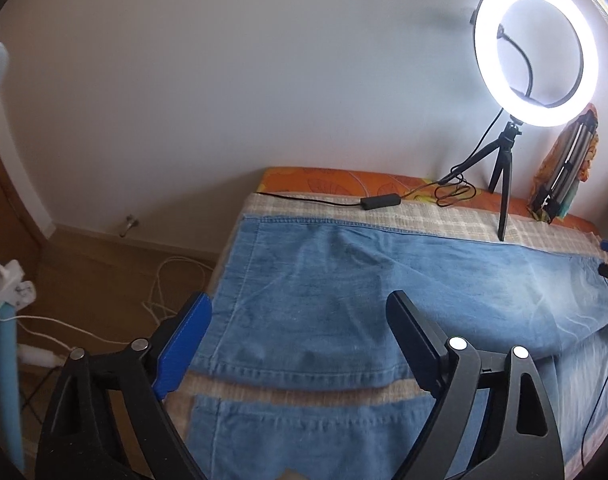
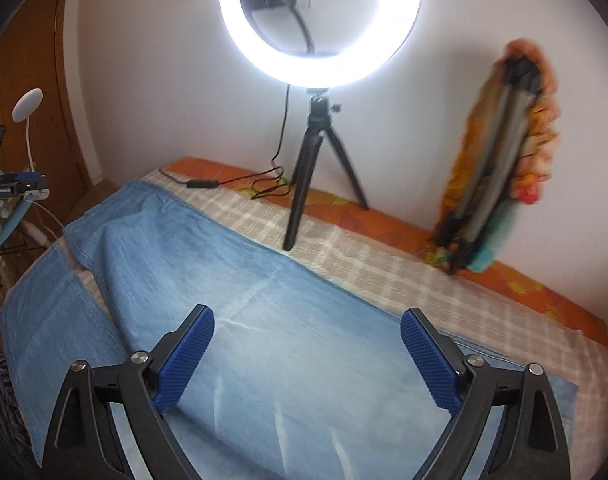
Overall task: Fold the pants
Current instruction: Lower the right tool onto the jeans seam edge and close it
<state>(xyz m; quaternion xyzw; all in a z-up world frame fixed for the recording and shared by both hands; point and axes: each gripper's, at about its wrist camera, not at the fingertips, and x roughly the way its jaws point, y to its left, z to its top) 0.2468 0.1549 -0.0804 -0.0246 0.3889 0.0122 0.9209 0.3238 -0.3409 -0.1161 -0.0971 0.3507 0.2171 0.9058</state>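
pants: light-blue denim pants (image 1: 344,292) lie flat on the plaid-covered bed (image 1: 444,220), both legs spread side by side
left tool (image 1: 299,320): jaws spread, nothing between, above leg hems
right tool (image 2: 308,334): jaws spread, empty, over upper leg
background: lit white ring light on black tripod (image 2: 320,20) at wall

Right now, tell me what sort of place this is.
Probably a bedroom used for filming: blue jeans lie on a bed with a checked cover, and a lit ring light on a small tripod stands against the wall.
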